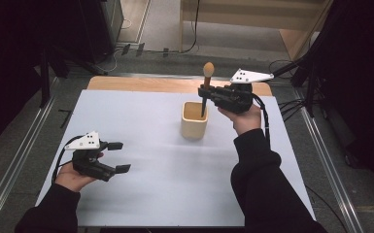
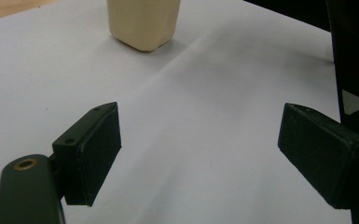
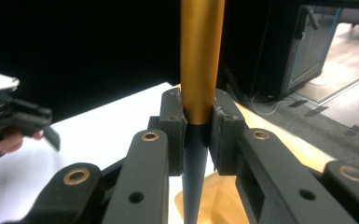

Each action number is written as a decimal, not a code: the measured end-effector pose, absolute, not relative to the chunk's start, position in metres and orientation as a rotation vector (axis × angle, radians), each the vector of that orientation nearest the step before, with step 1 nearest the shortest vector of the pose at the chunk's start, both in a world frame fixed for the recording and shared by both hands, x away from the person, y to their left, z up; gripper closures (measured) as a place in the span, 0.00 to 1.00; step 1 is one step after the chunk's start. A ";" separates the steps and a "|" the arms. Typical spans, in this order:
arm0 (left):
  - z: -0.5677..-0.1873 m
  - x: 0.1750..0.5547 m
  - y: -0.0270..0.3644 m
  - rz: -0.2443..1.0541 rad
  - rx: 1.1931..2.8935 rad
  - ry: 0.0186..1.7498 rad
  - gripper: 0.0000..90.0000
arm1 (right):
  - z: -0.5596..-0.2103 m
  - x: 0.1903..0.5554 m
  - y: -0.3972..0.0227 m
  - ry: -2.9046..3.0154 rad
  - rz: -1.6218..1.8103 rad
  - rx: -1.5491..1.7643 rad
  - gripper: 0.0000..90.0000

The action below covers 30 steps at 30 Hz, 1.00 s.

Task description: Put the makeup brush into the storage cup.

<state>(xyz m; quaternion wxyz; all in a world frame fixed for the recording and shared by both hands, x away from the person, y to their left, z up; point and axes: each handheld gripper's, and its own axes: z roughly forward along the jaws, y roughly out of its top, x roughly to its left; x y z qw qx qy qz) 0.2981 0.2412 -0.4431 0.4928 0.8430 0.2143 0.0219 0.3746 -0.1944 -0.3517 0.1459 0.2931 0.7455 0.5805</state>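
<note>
Left tongs (image 1: 118,156): near left, released, holding nothing, low over the desk (image 1: 141,126).
Cup (image 1: 195,119): middle of the desk, a bit far.
Brush (image 1: 206,87): upright over the cup, tip inside it.
Right tongs (image 1: 203,90): clenched on the brush.
Risk: a tilted brush could catch the rim and tip the cup.

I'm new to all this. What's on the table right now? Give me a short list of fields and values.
surface: white table
cup: cream, upright, near the table's middle
brush: gold and black handle, upright, lower end inside the cup
right hand-held gripper: shut on the brush above the cup
left hand-held gripper: open, holds nothing, low over the table, apart from the cup
</note>
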 end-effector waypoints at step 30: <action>-0.444 0.299 0.242 0.038 2.038 0.529 0.16 | -0.381 0.400 -0.189 2.118 1.627 0.942 0.87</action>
